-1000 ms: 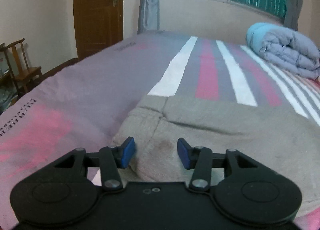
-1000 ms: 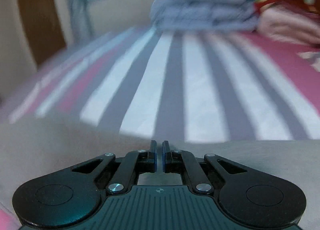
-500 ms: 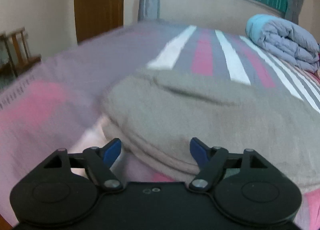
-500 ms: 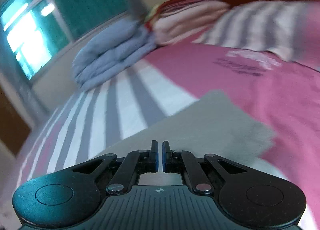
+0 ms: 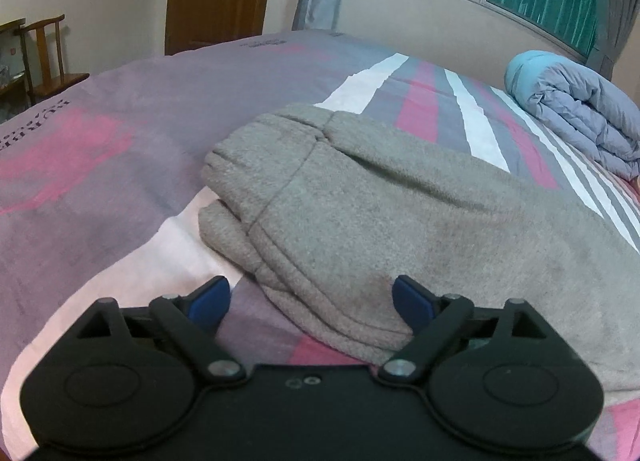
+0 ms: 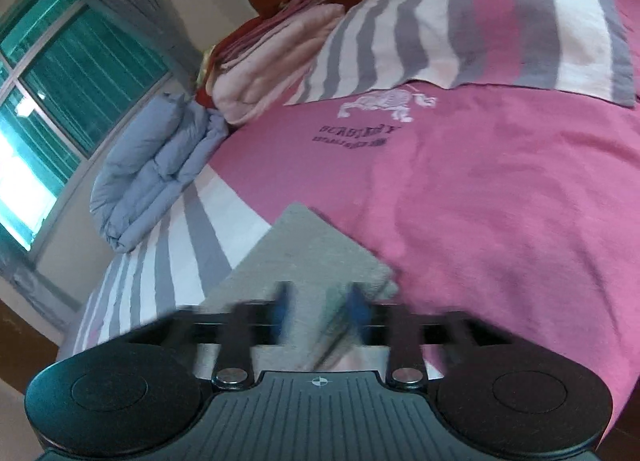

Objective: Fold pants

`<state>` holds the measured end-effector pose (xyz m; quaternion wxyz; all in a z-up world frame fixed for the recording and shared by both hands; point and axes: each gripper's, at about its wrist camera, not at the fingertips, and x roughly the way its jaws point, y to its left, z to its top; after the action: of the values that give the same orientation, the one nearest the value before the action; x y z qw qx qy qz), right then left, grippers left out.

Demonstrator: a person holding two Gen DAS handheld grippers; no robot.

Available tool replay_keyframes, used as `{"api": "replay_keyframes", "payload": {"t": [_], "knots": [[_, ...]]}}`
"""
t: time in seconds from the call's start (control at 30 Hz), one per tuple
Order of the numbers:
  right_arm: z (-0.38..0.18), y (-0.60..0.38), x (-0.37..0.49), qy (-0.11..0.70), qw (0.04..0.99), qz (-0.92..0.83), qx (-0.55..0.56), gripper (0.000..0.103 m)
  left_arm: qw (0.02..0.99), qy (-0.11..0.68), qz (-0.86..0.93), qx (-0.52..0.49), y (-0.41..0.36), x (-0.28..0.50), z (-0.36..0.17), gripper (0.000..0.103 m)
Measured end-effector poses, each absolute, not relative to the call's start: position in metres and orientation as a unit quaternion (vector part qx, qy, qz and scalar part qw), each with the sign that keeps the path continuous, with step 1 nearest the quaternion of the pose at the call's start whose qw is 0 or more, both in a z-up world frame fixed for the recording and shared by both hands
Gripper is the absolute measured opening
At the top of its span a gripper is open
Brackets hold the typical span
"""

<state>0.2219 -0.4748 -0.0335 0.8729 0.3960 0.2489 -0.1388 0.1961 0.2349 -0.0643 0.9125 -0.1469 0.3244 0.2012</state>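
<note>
Grey sweatpants [image 5: 392, 221] lie folded on the bed, the elastic waistband end toward the left. My left gripper [image 5: 312, 301] is open and empty, its blue pads just above the near folded edge of the pants. In the right wrist view a corner of the grey pants [image 6: 308, 253] lies on the pink sheet. My right gripper [image 6: 320, 311] is blurred with motion, its jaws apart over that corner, holding nothing.
The bed [image 5: 120, 109] has a pink, grey and white striped sheet. A rolled blue quilt [image 5: 572, 109] lies at the far right by the window. A pink folded blanket [image 6: 272, 57] and a striped pillow [image 6: 480, 17] lie near the headboard. A wooden chair [image 5: 44, 57] stands by the door.
My left gripper has opened wider and backed off from the pants. My right gripper was shut and has opened, swinging toward the headboard side over the pants corner.
</note>
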Motion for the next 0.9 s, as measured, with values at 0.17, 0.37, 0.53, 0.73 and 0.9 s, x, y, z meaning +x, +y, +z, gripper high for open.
{"api": "replay_keyframes", "payload": {"t": [0.17,0.37,0.53,0.73,0.9], "knots": [[-0.042,-0.479,0.213,0.25,0.861,-0.134,0.423,0.047,0.913,0.324,0.2,-0.148,0.235,0.196,-0.065,0.083],[-0.051,-0.475,0.222,0.247,0.855,-0.133,0.436,0.031,0.913,0.324,0.2,-0.148,0.235,0.196,-0.065,0.083],[-0.05,-0.477,0.235,0.254,0.858,-0.133,0.426,0.008,0.913,0.324,0.2,-0.148,0.235,0.196,-0.064,0.083],[-0.048,-0.478,0.217,0.197,0.862,-0.149,0.442,0.006,0.913,0.323,0.2,-0.147,0.234,0.196,-0.064,0.083],[-0.069,-0.481,0.213,0.22,0.842,-0.153,0.468,0.007,0.914,0.323,0.198,-0.146,0.235,0.196,-0.064,0.084]]}}
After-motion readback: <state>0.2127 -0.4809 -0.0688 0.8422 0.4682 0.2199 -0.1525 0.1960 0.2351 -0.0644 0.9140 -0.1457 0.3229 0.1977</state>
